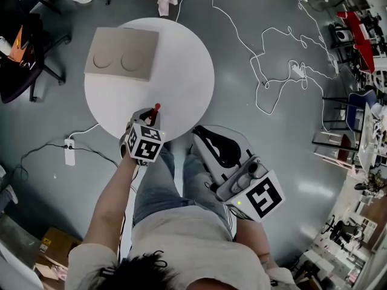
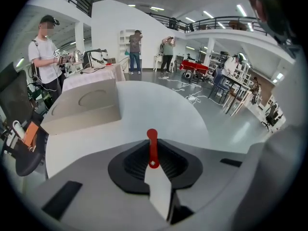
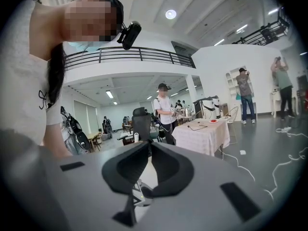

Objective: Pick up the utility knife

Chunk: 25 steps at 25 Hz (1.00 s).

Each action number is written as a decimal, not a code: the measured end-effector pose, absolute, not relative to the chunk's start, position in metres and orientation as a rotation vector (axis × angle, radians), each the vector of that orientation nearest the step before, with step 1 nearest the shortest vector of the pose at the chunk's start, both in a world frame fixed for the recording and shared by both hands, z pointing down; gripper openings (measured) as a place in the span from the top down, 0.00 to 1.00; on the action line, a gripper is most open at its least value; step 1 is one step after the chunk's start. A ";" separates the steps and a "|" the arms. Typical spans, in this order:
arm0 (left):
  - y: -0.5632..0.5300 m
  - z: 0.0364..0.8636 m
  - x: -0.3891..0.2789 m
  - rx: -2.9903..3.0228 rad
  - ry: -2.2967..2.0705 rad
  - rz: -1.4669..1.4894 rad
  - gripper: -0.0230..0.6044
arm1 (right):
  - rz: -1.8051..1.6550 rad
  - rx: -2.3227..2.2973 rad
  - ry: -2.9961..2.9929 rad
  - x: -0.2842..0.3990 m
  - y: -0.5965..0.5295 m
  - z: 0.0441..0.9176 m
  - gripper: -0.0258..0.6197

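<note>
At the near edge of the round white bench [image 1: 181,71], the left gripper [image 1: 151,115] had its fingers clenched on the utility knife [image 1: 155,109]. In the left gripper view, the knife [image 2: 154,170] stood between the 2 dark finger pads, with its narrow red part pointing away from the camera and its pale body running back toward it. Whether its tip touched the bench [image 2: 159,109] could not be told. A beige board [image 1: 121,53] with 2 round recesses lay at the far left edge of the bench, well apart from the knife. The right gripper [image 1: 199,135] was off the bench, over the person's lap; its own view showed the fingers [image 3: 166,170] pressed together, grasping nothing. White cables trailed over the grey floor [image 1: 290,132] beyond the bench.
</note>
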<state>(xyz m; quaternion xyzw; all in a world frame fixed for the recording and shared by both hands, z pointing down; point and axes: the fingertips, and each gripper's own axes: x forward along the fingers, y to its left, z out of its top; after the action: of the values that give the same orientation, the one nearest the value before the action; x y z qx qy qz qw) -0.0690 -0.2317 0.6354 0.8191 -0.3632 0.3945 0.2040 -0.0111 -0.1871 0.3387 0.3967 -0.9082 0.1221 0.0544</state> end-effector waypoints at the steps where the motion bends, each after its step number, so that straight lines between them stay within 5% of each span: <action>1: -0.233 0.628 -0.069 2.294 -1.027 1.072 0.88 | 0.372 1.190 -2.764 -0.012 -0.186 0.339 0.94; 25: -0.178 0.365 -0.087 2.397 -1.618 0.217 0.88 | 0.156 0.563 -3.002 -0.040 -0.162 0.301 0.93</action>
<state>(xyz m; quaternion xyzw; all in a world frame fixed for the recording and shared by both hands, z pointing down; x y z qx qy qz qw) -0.0870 -0.1776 0.3651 0.8205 -0.5538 0.0742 0.1206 -0.0402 -0.1621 0.3011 0.1840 -0.9807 0.0509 0.0418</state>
